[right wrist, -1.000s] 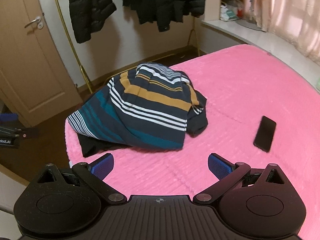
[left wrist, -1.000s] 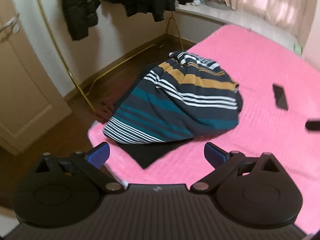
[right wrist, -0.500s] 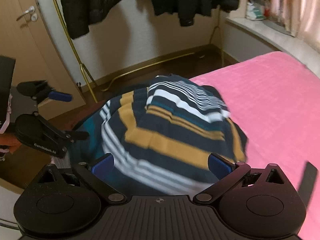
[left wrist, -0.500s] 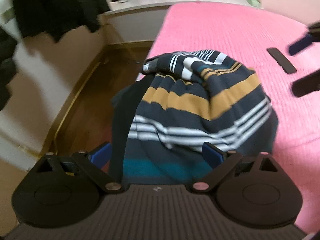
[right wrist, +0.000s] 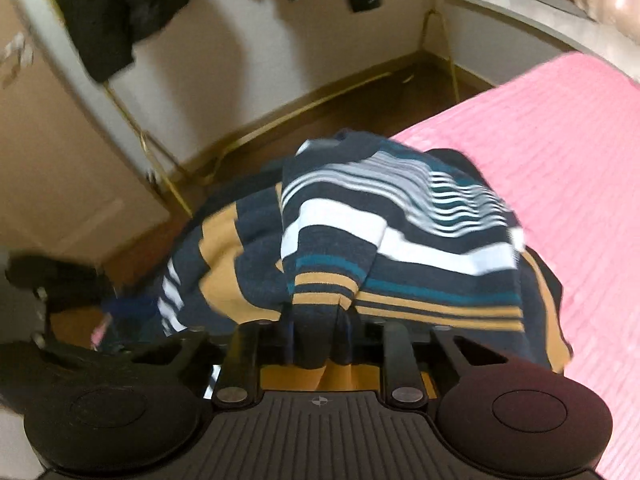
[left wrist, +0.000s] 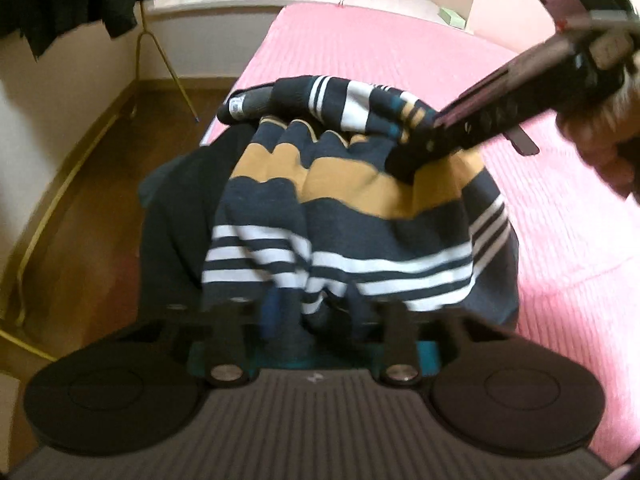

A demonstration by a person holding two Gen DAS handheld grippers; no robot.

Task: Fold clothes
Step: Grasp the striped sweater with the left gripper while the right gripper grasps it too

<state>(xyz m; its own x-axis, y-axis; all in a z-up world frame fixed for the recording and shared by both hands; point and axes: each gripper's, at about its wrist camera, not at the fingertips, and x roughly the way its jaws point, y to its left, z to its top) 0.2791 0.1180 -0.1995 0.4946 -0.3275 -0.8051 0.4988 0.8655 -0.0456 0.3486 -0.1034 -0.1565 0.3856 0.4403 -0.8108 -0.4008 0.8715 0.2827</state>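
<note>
A navy sweater (left wrist: 360,216) with mustard, white and teal stripes lies bunched on the near corner of the pink bed (left wrist: 400,56). In the left wrist view my left gripper (left wrist: 314,320) is closing, and a fold of the sweater's lower striped part sits between its pads. My right gripper (right wrist: 316,336) is closing too, its fingers pinching a navy and mustard fold of the sweater (right wrist: 400,248). The right gripper (left wrist: 404,160) also shows from the left wrist, tip down on the mustard band, a hand (left wrist: 600,140) behind it. The left gripper (right wrist: 52,288) appears blurred at the right view's left edge.
A black garment (left wrist: 180,220) lies under the sweater at the bed's edge. A dark phone (left wrist: 522,142) rests on the bed behind the right gripper. Black jackets (right wrist: 112,12) hang on a gold rack (right wrist: 160,168) over the wooden floor (left wrist: 92,208). A door (right wrist: 48,184) stands left.
Both grippers have dropped forward onto the sweater and gone from wide open to closed on folds of it. The sweater now fills both views.
</note>
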